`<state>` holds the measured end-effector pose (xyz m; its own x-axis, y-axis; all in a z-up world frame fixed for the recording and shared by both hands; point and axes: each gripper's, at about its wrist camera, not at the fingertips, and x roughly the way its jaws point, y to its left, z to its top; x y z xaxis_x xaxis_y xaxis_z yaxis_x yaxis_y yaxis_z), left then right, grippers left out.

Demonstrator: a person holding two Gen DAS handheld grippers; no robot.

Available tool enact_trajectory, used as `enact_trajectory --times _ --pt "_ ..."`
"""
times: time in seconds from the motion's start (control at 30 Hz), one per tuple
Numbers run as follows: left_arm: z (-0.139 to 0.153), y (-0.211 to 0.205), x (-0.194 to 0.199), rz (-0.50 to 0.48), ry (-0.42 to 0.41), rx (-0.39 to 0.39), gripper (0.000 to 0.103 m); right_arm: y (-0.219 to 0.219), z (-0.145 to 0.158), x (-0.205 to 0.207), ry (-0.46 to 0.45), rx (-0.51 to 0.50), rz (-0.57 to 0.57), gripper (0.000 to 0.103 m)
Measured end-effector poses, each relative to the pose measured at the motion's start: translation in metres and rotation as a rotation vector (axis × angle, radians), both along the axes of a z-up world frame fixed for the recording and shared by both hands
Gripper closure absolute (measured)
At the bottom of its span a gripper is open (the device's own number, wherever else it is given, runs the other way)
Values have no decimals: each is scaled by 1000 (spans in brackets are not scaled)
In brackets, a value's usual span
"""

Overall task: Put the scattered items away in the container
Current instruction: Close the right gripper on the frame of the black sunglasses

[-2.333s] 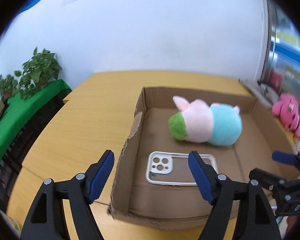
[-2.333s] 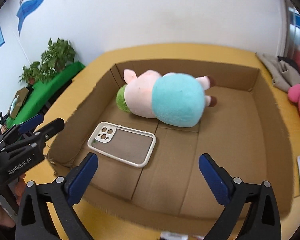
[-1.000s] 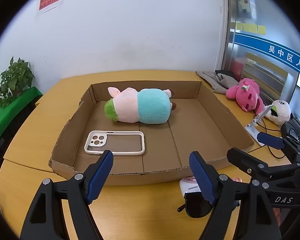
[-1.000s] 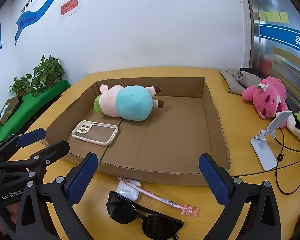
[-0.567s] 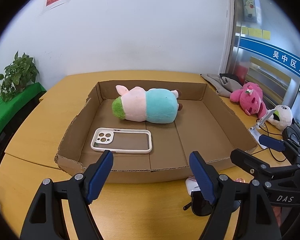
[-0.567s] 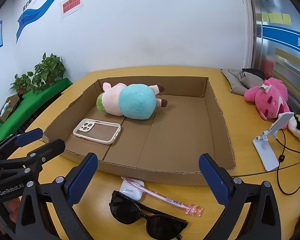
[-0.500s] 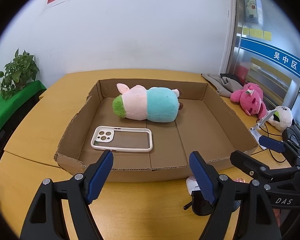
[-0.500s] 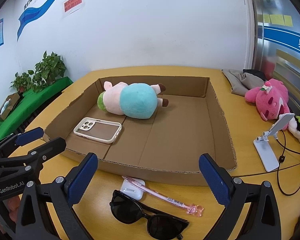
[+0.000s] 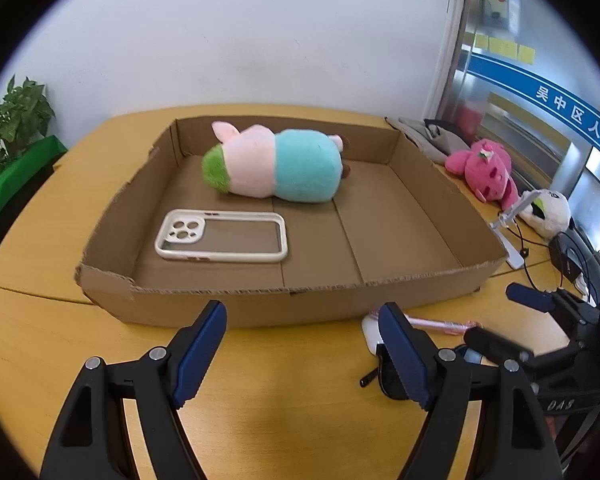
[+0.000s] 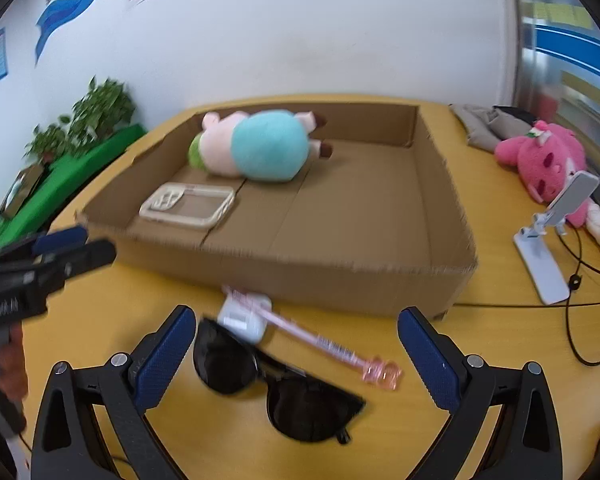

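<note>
**In the container.** Cardboard tray (image 10: 440,184), shallow, corrugated, with rough-cut rim and creased floor, sits mid-tabletop (image 9: 52,216).
- Plush pig (image 10: 256,146): soft pile, pink, turquoise and green, lying on its side by the tray's far wall.
- Phone case (image 9: 222,235): cream rigid rim, clear back, rounded corners, flat on the floor near the tray's left wall.

**Left to tidy,** by judgement three items, all on the tabletop just outside the tray's near wall.
- Sunglasses (image 10: 272,384): glossy black plastic, dark lenses.
- Earbud case (image 10: 244,318): smooth white, pebble-shaped, touching the sunglasses.
- Pen (image 10: 320,344): slim, translucent pink, moulded charm at its end, lying across the earbud case.

**Grippers.** Right gripper (image 10: 296,354): jaws wide apart, holding nothing, over the sunglasses. Left gripper (image 9: 300,350): spread, empty, over bare tabletop.

**Not counted.** Pink plush (image 10: 544,160) and phone stand (image 10: 552,232) toward the right edge; whether they belong to the task is unclear.
</note>
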<state>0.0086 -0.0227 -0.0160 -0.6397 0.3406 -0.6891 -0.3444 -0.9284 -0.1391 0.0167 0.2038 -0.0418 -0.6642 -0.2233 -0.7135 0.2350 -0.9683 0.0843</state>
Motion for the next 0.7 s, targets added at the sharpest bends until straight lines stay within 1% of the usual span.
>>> enact_trajectory --times 0.1,0.2,0.27,0.37,0.5,0.57,0.6,0.63,0.7 --pt "-11 5 0 -25 -45 19 25 -4 -15 9 -36 9 65 0" --pt "-22 14 0 -62 -81 23 25 -9 -26 12 -57 -22 107 0" --pt "-30 19 0 -78 -109 21 25 -11 -33 11 -76 -37 110 0" --pt "-37 24 2 -102 -133 19 25 -10 -41 5 -98 -27 81 1" --pt "-49 29 0 -101 -178 9 25 -5 -49 -1 -139 -43 58 2" --pt "-53 31 0 -100 -187 1 25 -5 -54 -2 -158 -66 73 5" --pt "-54 32 0 -101 -192 2 25 -5 -55 -2 -165 -74 81 8" --pt "-56 33 0 -103 -200 2 26 -7 -57 -1 -171 -77 88 12" --pt "-59 35 0 -104 -214 -7 28 -11 -58 2 -167 -65 99 15"
